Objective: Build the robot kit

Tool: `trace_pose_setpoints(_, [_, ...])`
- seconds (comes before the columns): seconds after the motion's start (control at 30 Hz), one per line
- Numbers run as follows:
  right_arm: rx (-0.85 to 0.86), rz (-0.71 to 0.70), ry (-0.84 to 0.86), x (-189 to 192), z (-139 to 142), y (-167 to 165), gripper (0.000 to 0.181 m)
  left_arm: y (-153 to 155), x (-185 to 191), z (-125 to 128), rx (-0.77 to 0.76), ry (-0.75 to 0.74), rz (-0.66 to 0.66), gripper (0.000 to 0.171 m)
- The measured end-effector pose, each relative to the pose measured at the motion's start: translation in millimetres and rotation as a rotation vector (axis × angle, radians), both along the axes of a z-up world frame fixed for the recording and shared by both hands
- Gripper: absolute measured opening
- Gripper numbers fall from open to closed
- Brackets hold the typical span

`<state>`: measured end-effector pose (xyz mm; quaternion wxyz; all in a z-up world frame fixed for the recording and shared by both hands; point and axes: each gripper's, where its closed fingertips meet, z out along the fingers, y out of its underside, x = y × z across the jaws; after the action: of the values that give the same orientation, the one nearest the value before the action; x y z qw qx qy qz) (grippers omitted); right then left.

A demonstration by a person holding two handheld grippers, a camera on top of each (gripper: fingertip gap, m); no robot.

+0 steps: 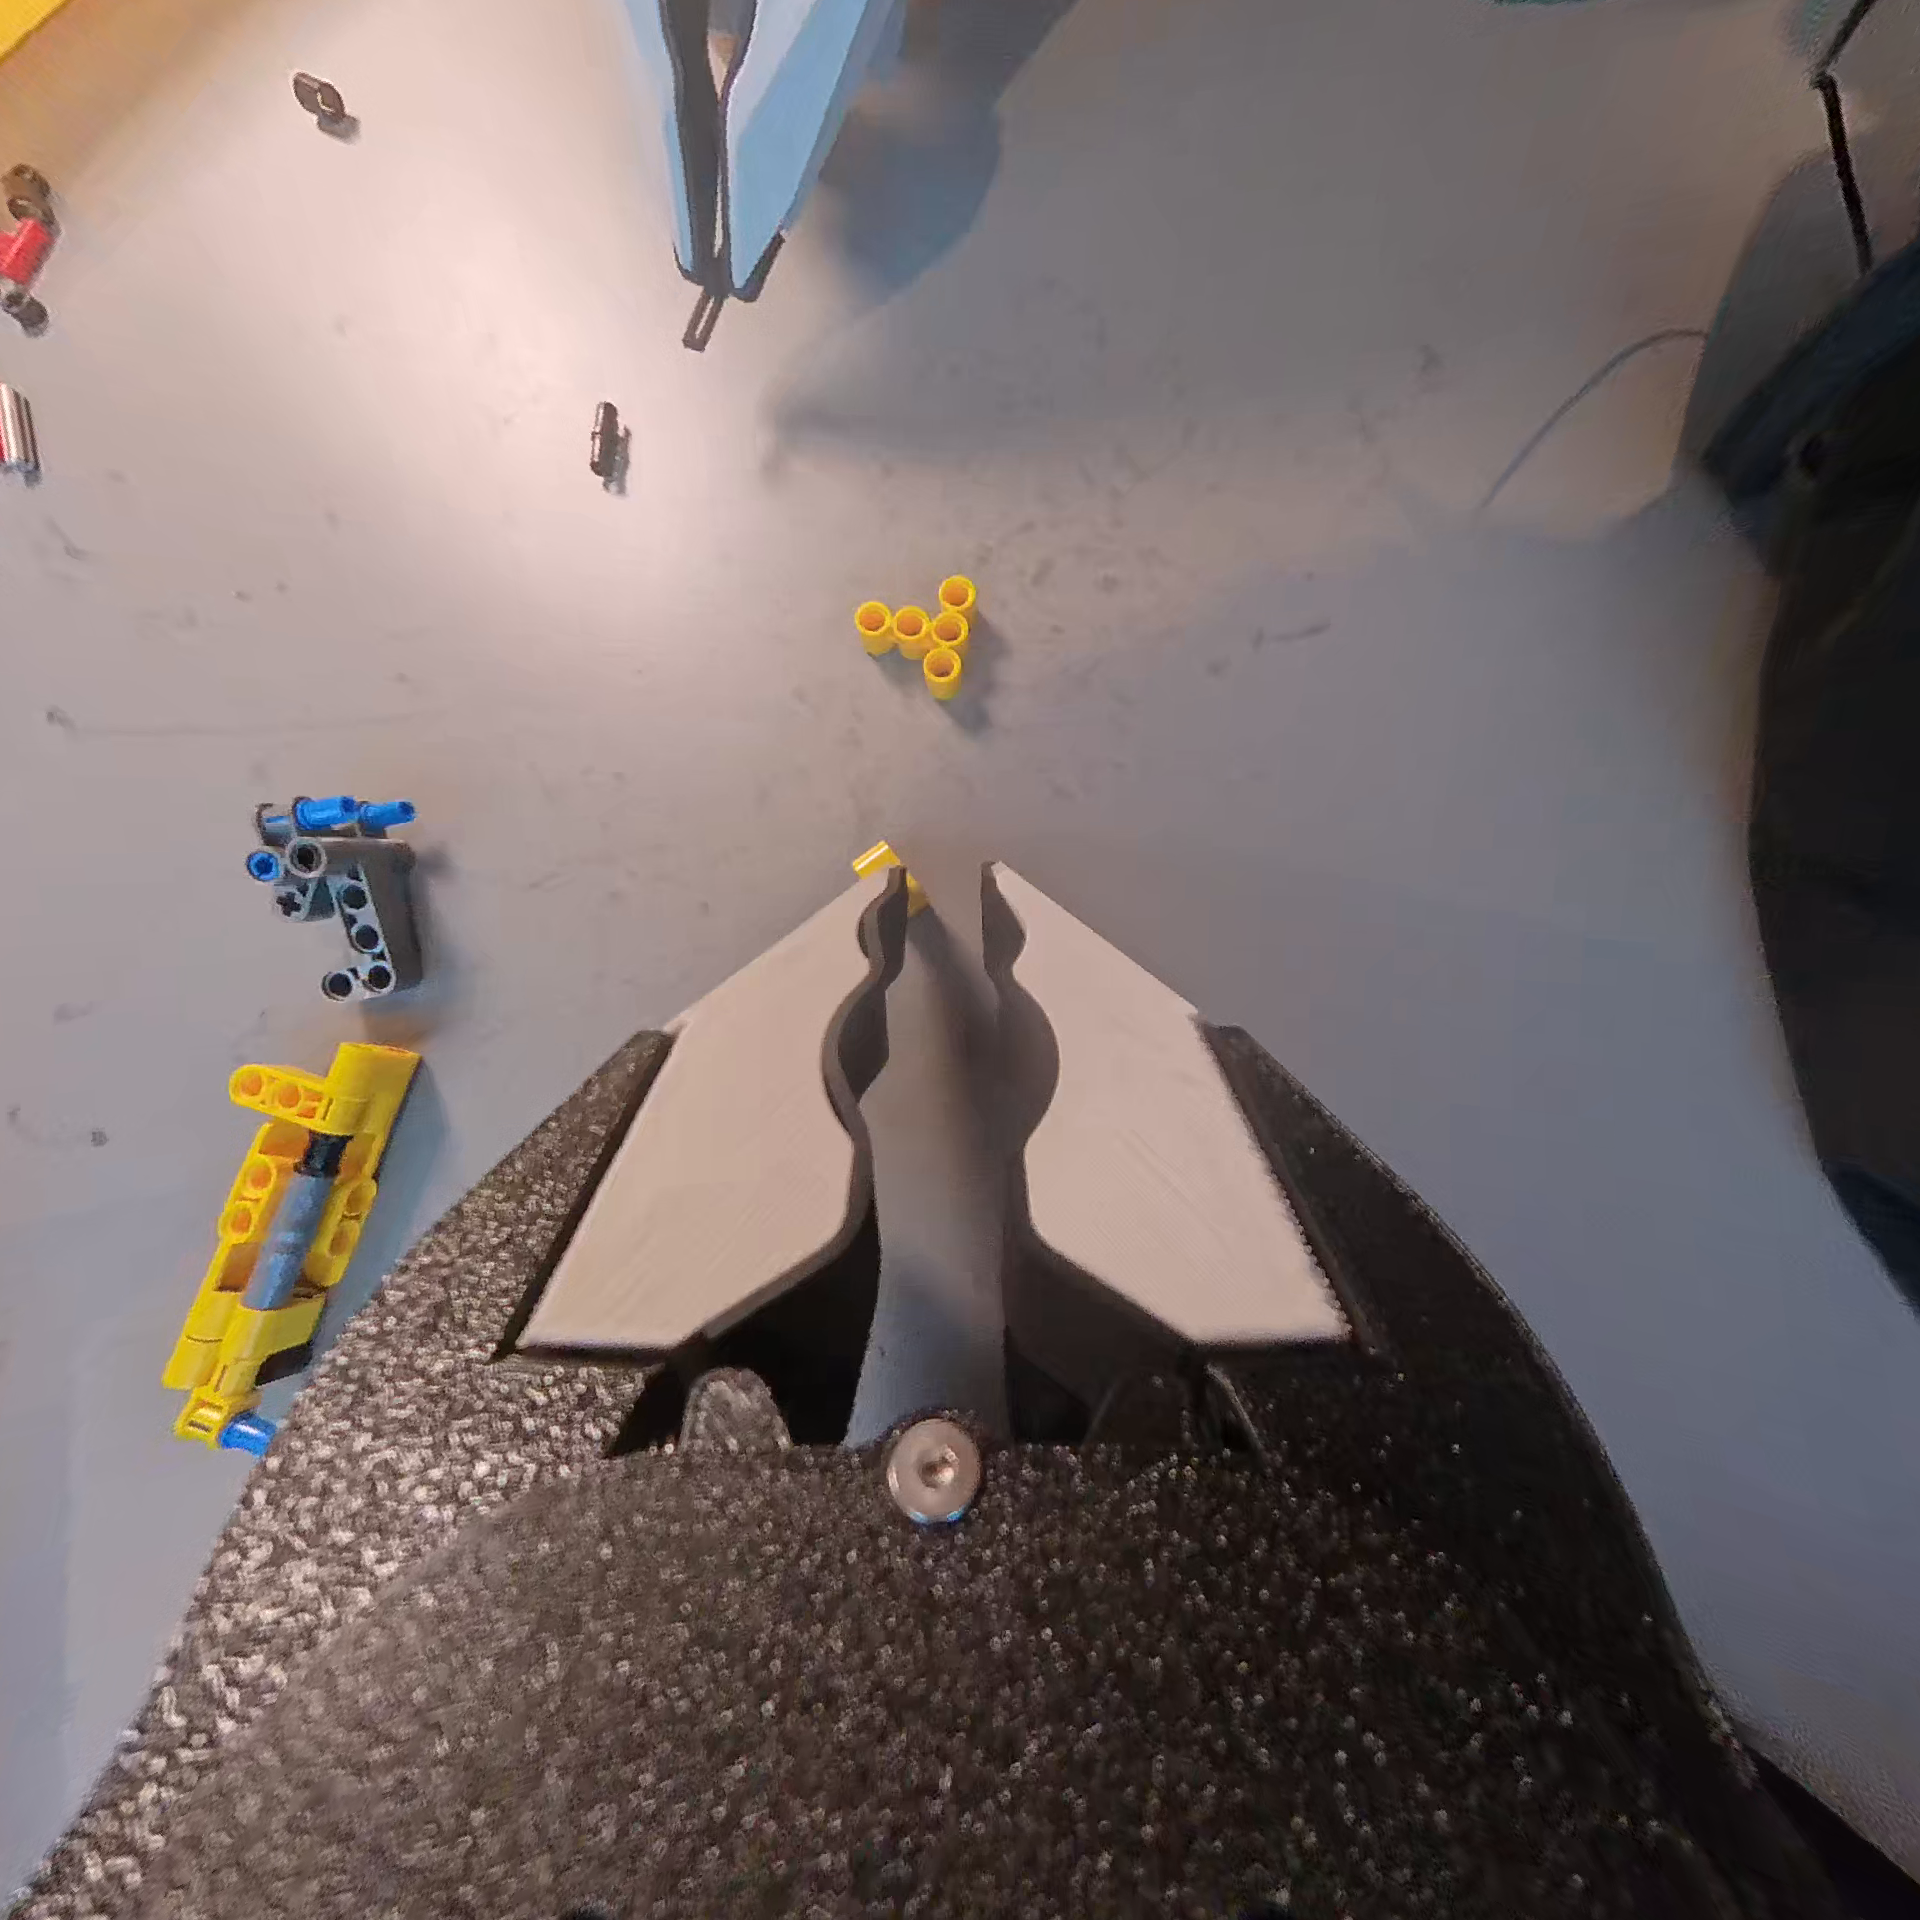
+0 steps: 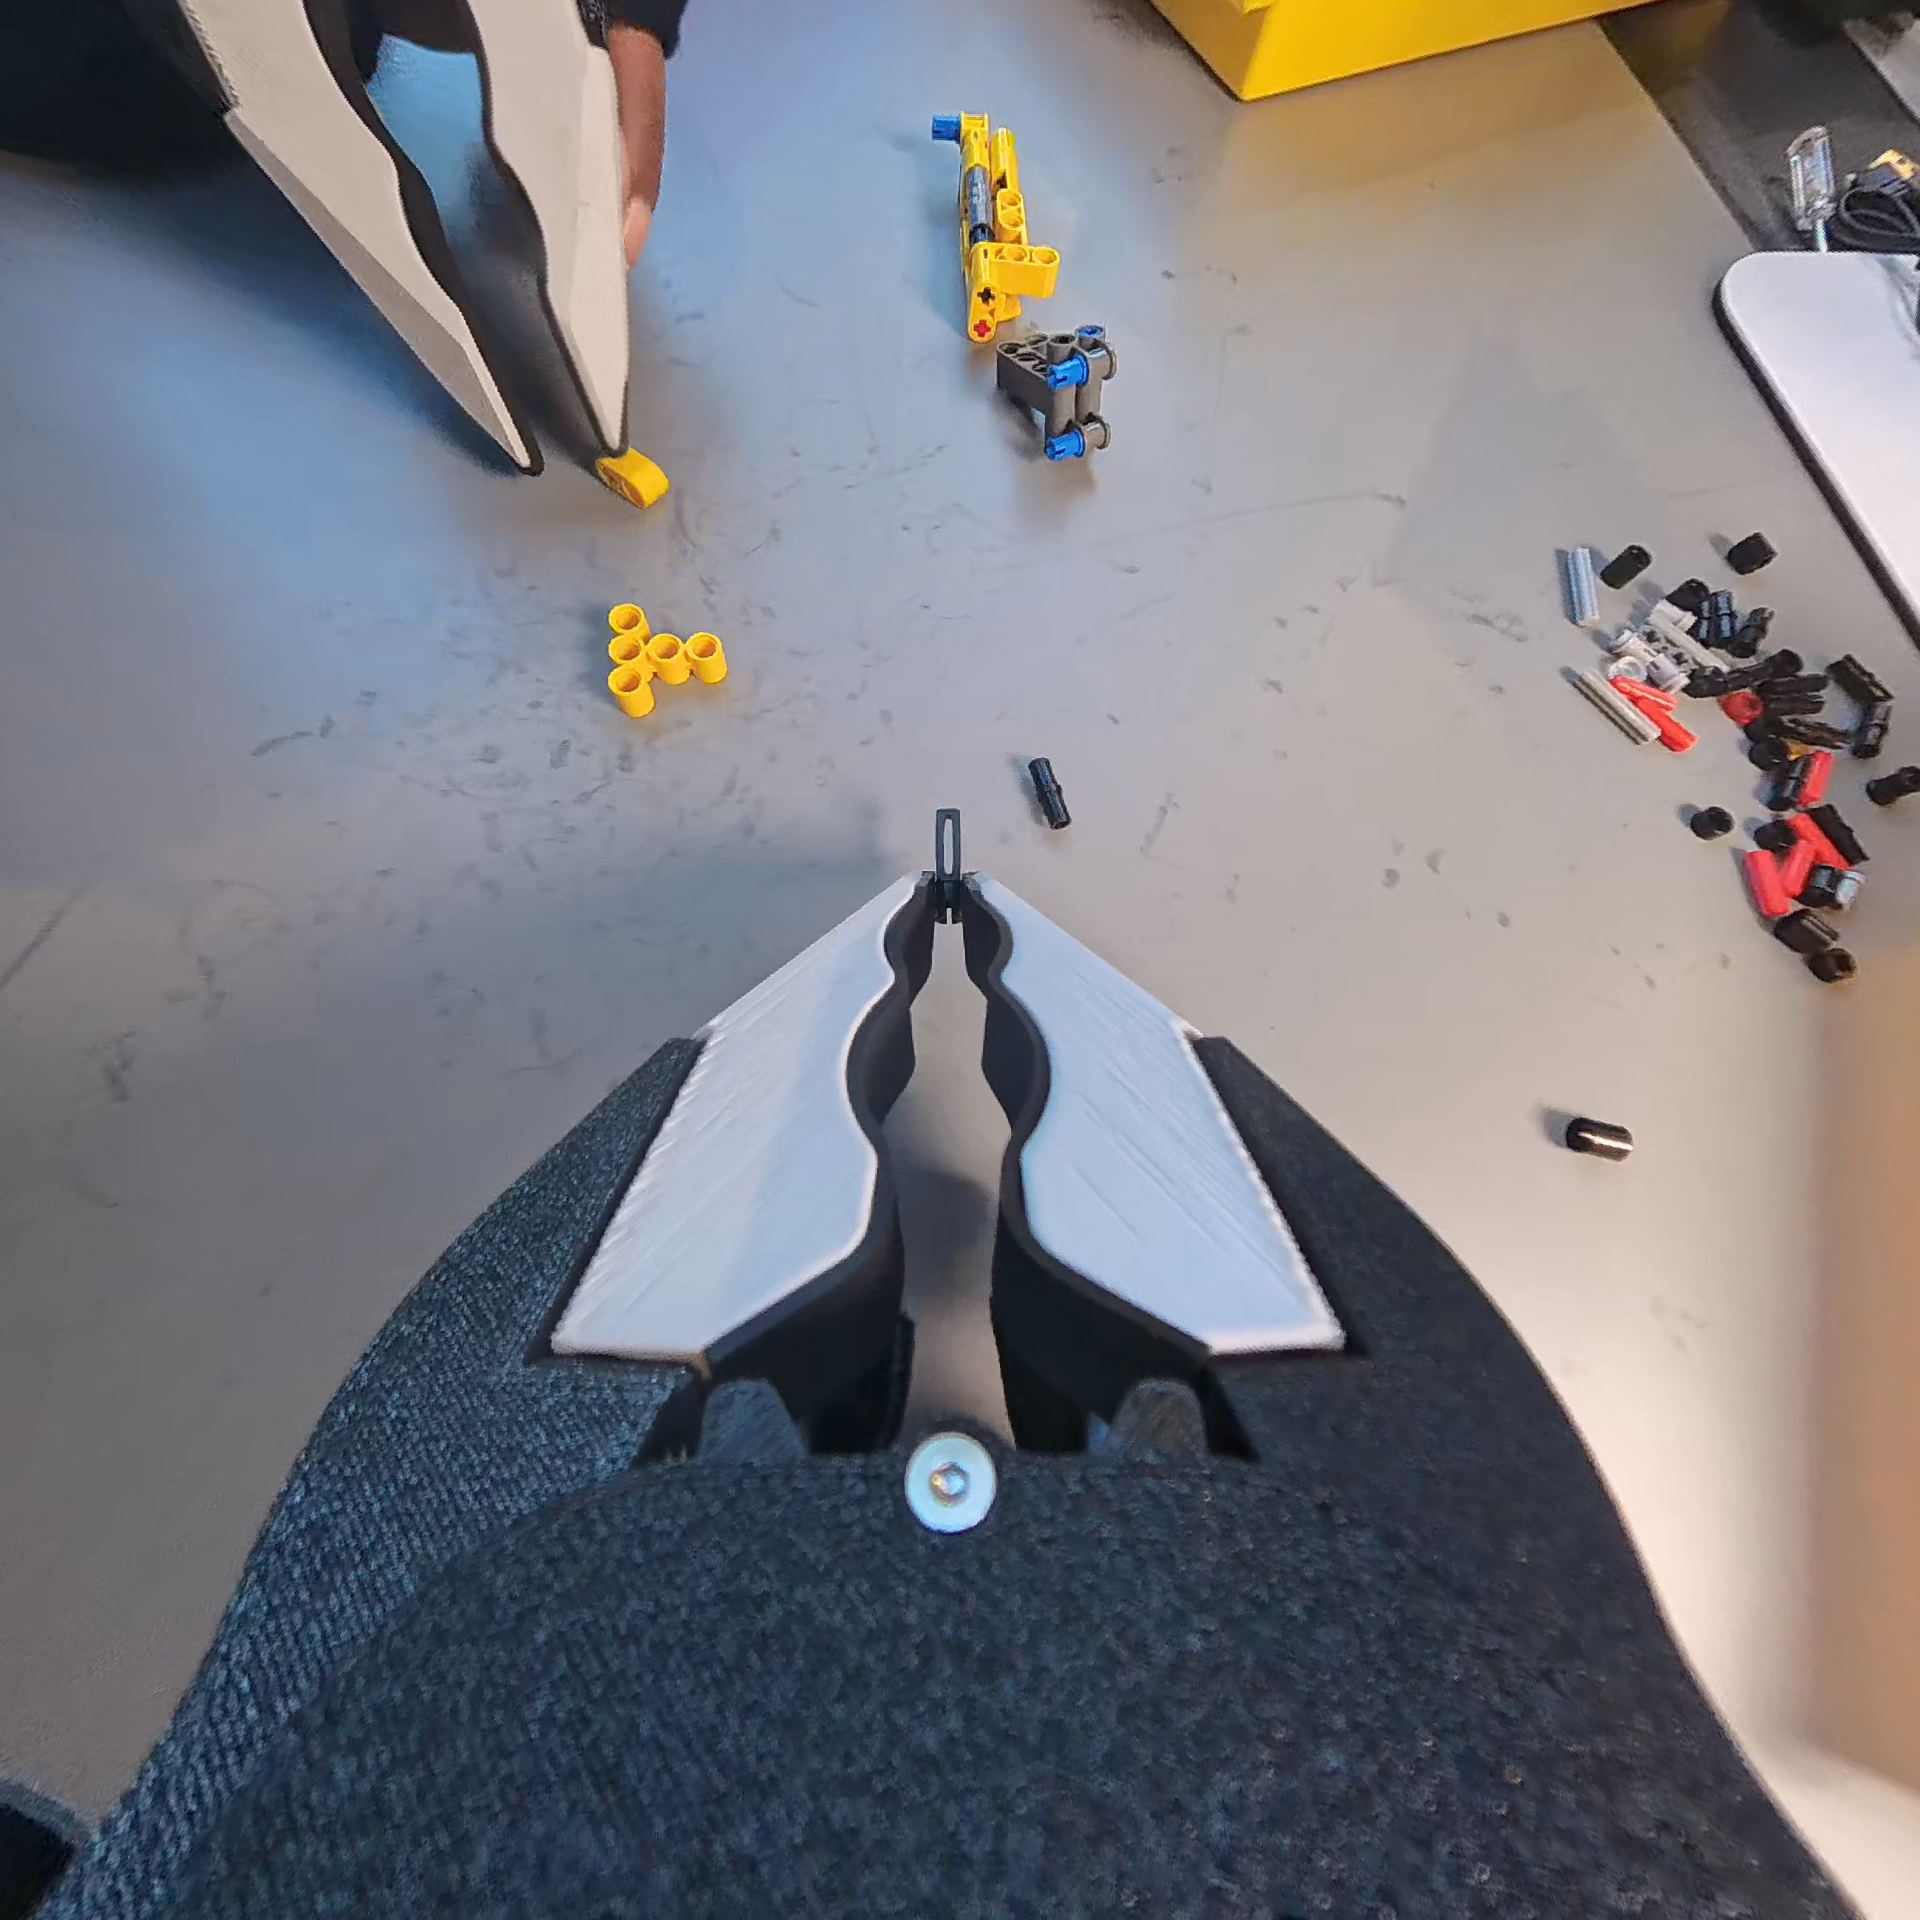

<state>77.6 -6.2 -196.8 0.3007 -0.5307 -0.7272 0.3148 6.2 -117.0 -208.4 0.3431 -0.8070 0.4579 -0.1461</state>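
The right hand-held gripper (image 2: pixel 943 883) is pinched tight on a thin black pin (image 2: pixel 947 844), which sticks out forward past the fingertips, just above the grey counter (image 2: pixel 1247 582). A loose black connector peg (image 2: pixel 1048 792) lies just beside it on the right. Over on the left hand-held gripper (image 1: pixel 940 878), the fingers stand a little apart, and a small yellow beam (image 1: pixel 881 864) sits right at the tip of its left finger; in the right wrist view that same yellow piece lies on the counter, touching one fingertip rather than clamped between the two. Ahead of the left gripper, between the two tools, rests a yellow T-shaped beam (image 1: pixel 923 631) with five round holes. Off to the left gripper's left sit a dark grey assembly with blue pins (image 1: pixel 338 896) and, nearer the camera, a long yellow assembly (image 1: pixel 286 1226) with a grey-blue shaft inside it. Far right in the right wrist view, a heap of black, red and grey small parts (image 2: pixel 1756 738) is scattered, one black bush (image 2: pixel 1598 1136) lying apart from it. A yellow box (image 2: pixel 1382 42) stands at the counter's far edge.
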Motion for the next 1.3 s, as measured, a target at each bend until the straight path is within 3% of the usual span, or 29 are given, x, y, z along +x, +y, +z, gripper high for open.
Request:
trace_pose_setpoints(0.4, [-0.006, 0.002, 0.005, 1, 1, 0, 0.004, 18, -16, 6, -0.026, -0.103, 0.122, 0.021])
trace_pose_setpoints(0.6, [-0.007, 0.005, -0.002, 2, -1, 0, 0.004, 17, -16, -6, -0.034, -0.023, 0.108, 0.021])
trace_pose_setpoints(0.97, [-0.007, 0.003, 0.001, 3, 0, 1, 0.004, 19, -12, 5, 0.009, -0.044, 0.093, 0.017])
trace_pose_setpoints(1.3, [-0.008, 0.004, -0.004, 4, -1, 1, 0.004, 18, -15, -3, -0.024, 0.0, 0.104, 0.016])
